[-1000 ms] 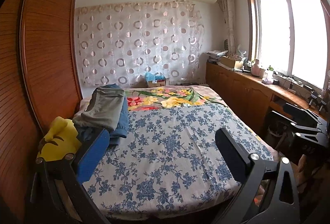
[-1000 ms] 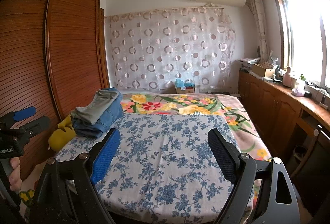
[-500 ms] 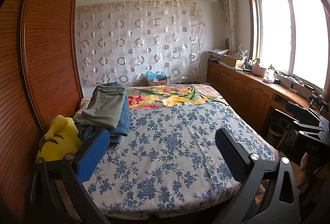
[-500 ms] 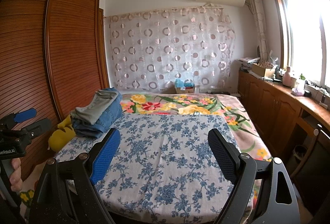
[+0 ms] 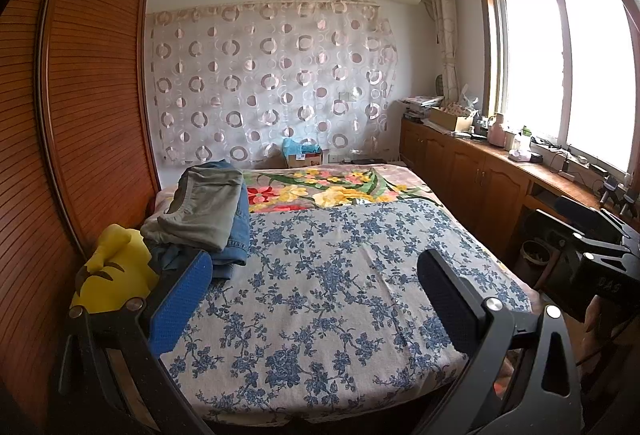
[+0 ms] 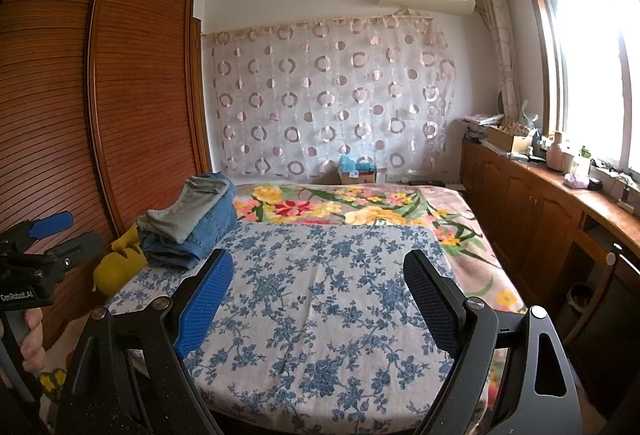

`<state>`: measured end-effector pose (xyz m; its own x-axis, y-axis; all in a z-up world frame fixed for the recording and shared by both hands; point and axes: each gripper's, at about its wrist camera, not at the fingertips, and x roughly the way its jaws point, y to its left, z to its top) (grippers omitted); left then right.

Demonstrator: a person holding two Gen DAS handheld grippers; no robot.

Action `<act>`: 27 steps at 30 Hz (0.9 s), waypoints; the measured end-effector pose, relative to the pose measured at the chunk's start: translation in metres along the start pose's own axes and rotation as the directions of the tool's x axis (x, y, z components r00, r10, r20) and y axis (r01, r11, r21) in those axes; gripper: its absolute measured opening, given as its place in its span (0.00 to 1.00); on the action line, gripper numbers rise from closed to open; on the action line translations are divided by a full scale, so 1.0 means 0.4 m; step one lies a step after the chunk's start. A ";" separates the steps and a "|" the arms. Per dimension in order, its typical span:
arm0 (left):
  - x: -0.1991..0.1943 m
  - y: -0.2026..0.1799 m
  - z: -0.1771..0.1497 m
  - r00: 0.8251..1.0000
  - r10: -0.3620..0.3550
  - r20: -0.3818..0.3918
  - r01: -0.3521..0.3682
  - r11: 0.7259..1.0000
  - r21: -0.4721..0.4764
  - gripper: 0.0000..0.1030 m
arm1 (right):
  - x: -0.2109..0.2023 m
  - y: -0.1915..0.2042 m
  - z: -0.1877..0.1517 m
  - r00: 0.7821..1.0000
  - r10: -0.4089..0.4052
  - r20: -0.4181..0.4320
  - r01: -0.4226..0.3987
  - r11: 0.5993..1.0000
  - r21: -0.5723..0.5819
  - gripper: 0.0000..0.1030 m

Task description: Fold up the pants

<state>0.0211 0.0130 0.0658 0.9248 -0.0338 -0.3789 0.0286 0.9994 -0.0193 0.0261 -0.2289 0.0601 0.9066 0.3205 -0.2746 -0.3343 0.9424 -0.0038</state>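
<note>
From the left wrist, we hold the left tool (image 5: 314, 285) with its jaws spread wide and empty above the blue-flowered bed (image 5: 320, 299), the pants (image 5: 208, 215) lying ahead and to its left near the wardrobe (image 5: 80, 123): a folded stack, grey-green pair on top of blue denim. From the right wrist, our right tool (image 6: 318, 289) gapes equally empty, the same neat pile (image 6: 188, 227) well apart at far left beside a yellow plush toy (image 6: 118, 263).

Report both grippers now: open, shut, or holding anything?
Left gripper: open, holding nothing, above the blue-flowered bed sheet.
Right gripper: open, holding nothing.
</note>
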 end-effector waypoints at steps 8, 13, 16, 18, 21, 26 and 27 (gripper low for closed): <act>0.000 0.000 0.001 1.000 0.000 -0.001 0.000 1.000 0.001 1.00 | 0.001 0.005 -0.002 1.000 -0.004 0.005 0.004 1.000 -0.004 0.86; 0.001 0.000 0.001 1.000 0.000 -0.002 0.000 1.000 0.000 1.00 | 0.002 0.007 -0.004 1.000 -0.004 0.005 0.004 1.000 -0.004 0.86; 0.001 0.000 0.001 1.000 0.000 -0.002 0.000 1.000 0.000 1.00 | 0.002 0.008 -0.004 1.000 0.001 0.003 -0.001 1.000 -0.004 0.86; 0.002 0.001 0.000 1.000 0.001 -0.004 -0.001 1.000 -0.002 1.00 | 0.000 0.009 -0.002 1.000 0.000 0.005 0.000 1.000 -0.006 0.86; 0.009 0.001 -0.004 1.000 -0.001 -0.007 0.001 1.000 -0.003 1.00 | 0.000 0.008 -0.002 1.000 0.001 0.005 -0.001 1.000 -0.005 0.86; 0.012 0.002 -0.006 1.000 0.001 -0.010 -0.001 1.000 -0.005 1.00 | 0.002 0.004 -0.003 1.000 0.001 0.002 -0.001 1.000 -0.002 0.86; 0.014 0.002 -0.008 1.000 0.001 -0.010 -0.001 1.000 -0.005 1.00 | 0.003 0.004 -0.003 1.000 0.001 0.002 -0.001 1.000 -0.002 0.86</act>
<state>0.0253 0.0137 0.0607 0.9209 -0.0326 -0.3886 0.0256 0.9994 -0.0232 0.0262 -0.2272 0.0587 0.9067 0.3215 -0.2730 -0.3356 0.9420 -0.0053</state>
